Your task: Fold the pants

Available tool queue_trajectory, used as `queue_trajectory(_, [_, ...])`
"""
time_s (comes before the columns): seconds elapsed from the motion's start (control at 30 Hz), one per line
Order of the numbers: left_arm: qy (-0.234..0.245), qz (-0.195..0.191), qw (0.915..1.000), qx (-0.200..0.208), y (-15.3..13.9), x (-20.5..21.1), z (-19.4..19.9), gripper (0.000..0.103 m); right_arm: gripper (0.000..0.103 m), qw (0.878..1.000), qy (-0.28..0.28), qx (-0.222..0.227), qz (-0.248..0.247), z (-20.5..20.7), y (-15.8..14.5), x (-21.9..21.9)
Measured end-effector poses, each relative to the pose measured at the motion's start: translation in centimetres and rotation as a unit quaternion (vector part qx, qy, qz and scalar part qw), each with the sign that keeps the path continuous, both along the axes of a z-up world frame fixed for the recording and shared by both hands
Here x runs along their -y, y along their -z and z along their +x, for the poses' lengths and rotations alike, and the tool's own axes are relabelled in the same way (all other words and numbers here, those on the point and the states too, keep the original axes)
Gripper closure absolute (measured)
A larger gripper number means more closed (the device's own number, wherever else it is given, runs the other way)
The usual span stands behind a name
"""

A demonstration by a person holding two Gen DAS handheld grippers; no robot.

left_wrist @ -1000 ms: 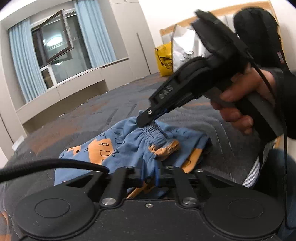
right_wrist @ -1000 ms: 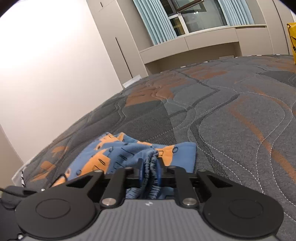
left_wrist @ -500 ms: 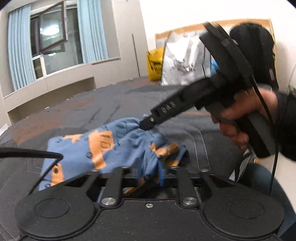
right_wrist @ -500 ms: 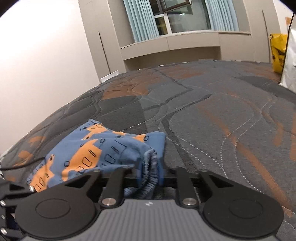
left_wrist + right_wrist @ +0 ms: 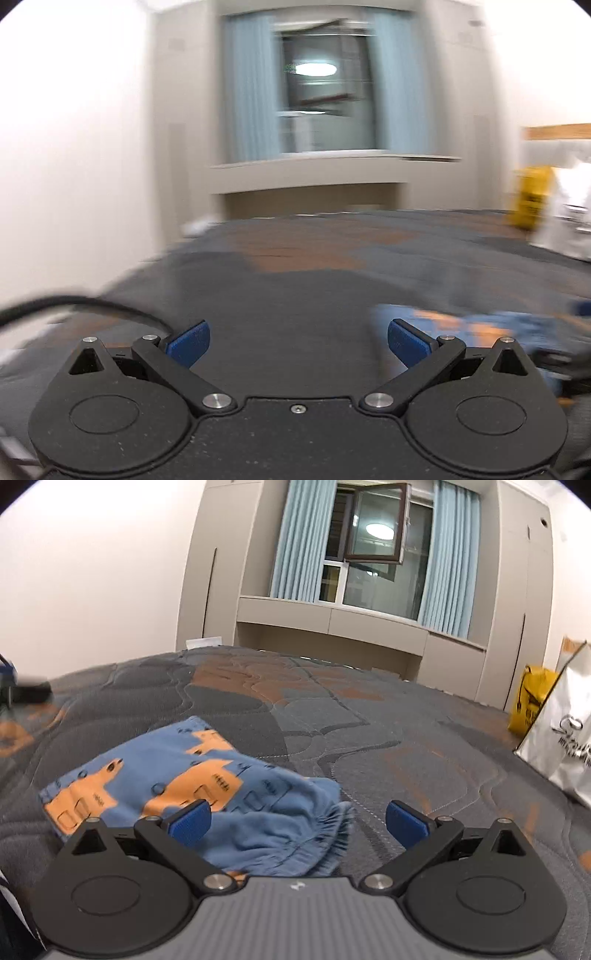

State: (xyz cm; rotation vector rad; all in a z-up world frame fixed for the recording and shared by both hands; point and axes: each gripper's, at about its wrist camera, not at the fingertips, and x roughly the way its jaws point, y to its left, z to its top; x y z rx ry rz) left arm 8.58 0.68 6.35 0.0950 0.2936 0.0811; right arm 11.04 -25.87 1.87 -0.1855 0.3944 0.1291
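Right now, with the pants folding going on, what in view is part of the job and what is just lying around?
Part of the job:
- blue pants with orange print, lying on the bed
- left gripper, fingers just opened, nothing between them
- right gripper, fingers just opened, clear of the waistband
- quilted bed cover

Just lying about:
- yellow bag
- white bag

The small cotton pants (image 5: 207,794) are blue with orange block-shaped vehicle prints outlined in dark lines. The quilted mattress cover (image 5: 406,746) is dark grey with rust-orange patches and pale stitching. Pleated curtains (image 5: 295,539) are light blue; one plastic bag (image 5: 528,701) is yellow.
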Motion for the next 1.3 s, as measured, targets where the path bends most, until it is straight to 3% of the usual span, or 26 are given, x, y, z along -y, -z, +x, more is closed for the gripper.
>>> queue_trajectory(0.1, [-0.136,-0.024,0.9904,-0.009,-0.2,-5.0,-0.2,0.001,0.0,1.0,-0.003,-0.004,0.005,-0.3,0.5,-0.7])
queue_trajectory(0.17, [-0.195,-0.103,0.975,-0.025,0.7,-8.7,-0.5,0.001,0.0,1.0,-0.004,-0.009,0.013,-0.4,0.7,-0.8])
queue_trajectory(0.23, [-0.204,-0.225,0.9519,-0.041,2.5,-11.8,-1.1,0.001,0.0,1.0,-0.006,-0.013,0.019,-0.5,0.9,-0.7])
queue_trajectory(0.3, [-0.182,-0.319,0.9285,-0.052,4.6,-12.9,-1.4,0.001,0.0,1.0,-0.007,-0.018,0.022,-0.5,1.1,-0.7])
queue_trajectory(0.33, [-0.174,-0.341,0.9218,-0.06,5.3,-12.7,-1.3,0.001,0.0,1.0,-0.006,-0.019,0.022,-0.6,1.0,-0.5])
queue_trajectory(0.37, [-0.168,-0.345,0.921,-0.069,5.7,-12.1,-1.0,0.001,0.0,1.0,-0.004,-0.019,0.021,-0.7,1.0,-0.5])
queue_trajectory(0.47, [-0.142,-0.303,0.9402,-0.064,5.5,-8.8,-0.1,0.001,0.0,1.0,-0.001,-0.012,0.016,-1.0,0.8,-0.6])
queue_trajectory(0.6, [-0.088,-0.3,0.9481,-0.059,5.0,-5.6,1.4,0.001,0.0,1.0,0.005,0.0,0.02,-1.5,1.0,-0.5])
queue_trajectory(0.7, [-0.043,-0.274,0.9592,-0.054,4.6,-3.0,2.1,0.001,0.0,1.0,0.016,0.006,0.023,-1.7,1.0,-0.3])
queue_trajectory(0.8, [0.012,-0.206,0.9768,-0.058,3.8,0.0,3.1,0.001,0.0,0.999,0.029,0.022,0.022,-1.8,0.4,-0.1])
queue_trajectory(0.87, [0.037,-0.171,0.9823,-0.069,4.0,1.5,4.0,0.001,0.0,0.999,0.046,0.023,0.016,-1.4,0.2,0.1])
queue_trajectory(1.0, [0.093,-0.133,0.9803,-0.113,5.4,3.9,5.0,0.001,0.0,0.997,0.083,-0.002,0.003,-0.5,1.1,1.1])
queue_trajectory(1.13, [0.102,-0.092,0.9781,-0.156,8.3,4.7,5.9,0.0,0.0,0.996,0.082,-0.024,0.02,-0.6,2.4,3.0])
queue_trajectory(1.3, [0.111,-0.11,0.9746,-0.161,7.8,3.8,5.8,0.001,0.0,0.996,0.049,-0.038,0.066,-1.1,2.7,5.3])
